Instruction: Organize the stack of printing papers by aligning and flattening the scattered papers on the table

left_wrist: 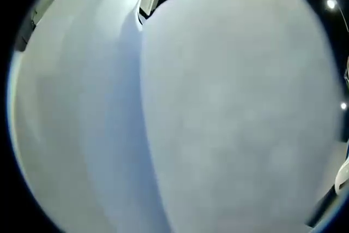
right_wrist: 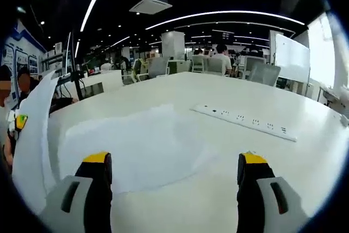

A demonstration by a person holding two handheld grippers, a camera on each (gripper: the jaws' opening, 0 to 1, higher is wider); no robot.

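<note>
We are gathering papers (left_wrist: 218, 113): lifted sheets hanging close before left gripper view, overlapping seam running upper centre to bottom; left fingers hidden, cannot tell their state; right gripper (right_wrist: 174, 189) fingers spread wide, holding nothing, hovering over flat sheets (right_wrist: 131, 145) lying centre-left on desk (right_wrist: 262, 156); curled sheet (right_wrist: 35, 140) standing at left edge; power strip (right_wrist: 245, 121) right of centre, apart from sheets; we are judging next move as squaring lifted sheets onto flat ones; open desk ahead.

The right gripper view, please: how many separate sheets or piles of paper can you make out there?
2: one paper lying flat on the table ahead of the open right gripper, one curled sheet raised at the left edge. More may be hidden.
</note>
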